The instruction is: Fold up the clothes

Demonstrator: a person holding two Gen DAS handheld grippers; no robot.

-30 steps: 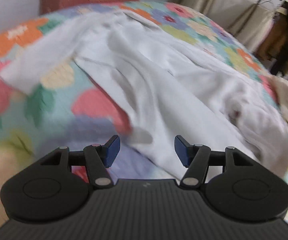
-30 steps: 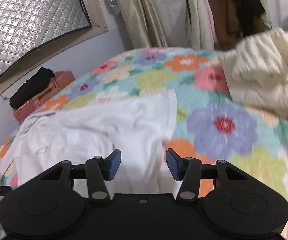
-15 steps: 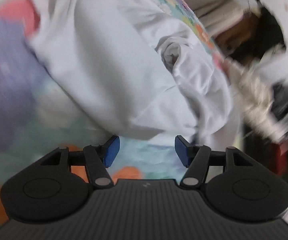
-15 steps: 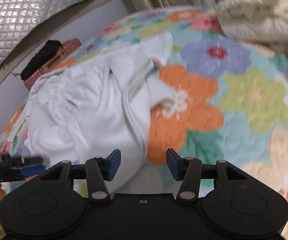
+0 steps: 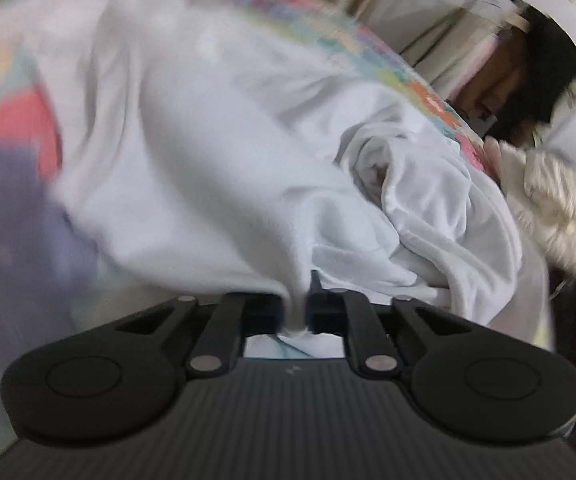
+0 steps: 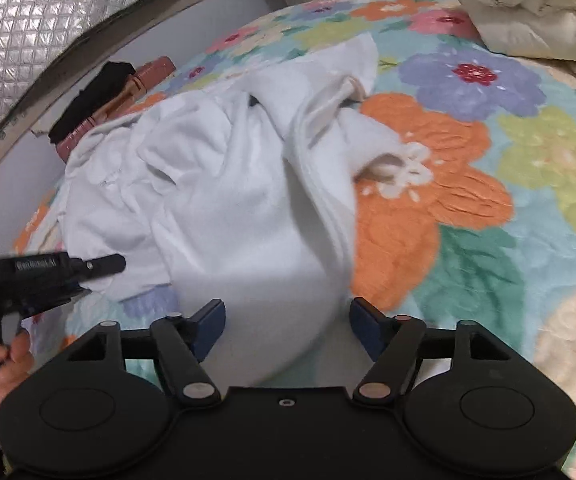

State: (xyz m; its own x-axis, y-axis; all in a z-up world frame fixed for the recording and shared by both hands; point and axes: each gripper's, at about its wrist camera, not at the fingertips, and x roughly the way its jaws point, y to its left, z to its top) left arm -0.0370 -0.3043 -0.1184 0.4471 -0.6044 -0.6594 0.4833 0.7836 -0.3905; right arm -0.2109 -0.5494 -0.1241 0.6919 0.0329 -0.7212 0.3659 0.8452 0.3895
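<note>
The left gripper, open half a second ago, now pinches the near edge of the white garment, which lies crumpled on the floral bedspread. The right gripper remains wide open and empty over the cloth, so folding can start once it takes hold.

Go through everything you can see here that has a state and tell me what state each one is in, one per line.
Left gripper: shut, pinching an edge of the white garment.
Right gripper: open, jaws astride the garment's near edge.
White cotton garment: crumpled, unfolded, spread on the bed.
Floral quilted bedspread: laid flat, partly covered.
Cream padded comforter: bunched up at the bed's far corner.
</note>
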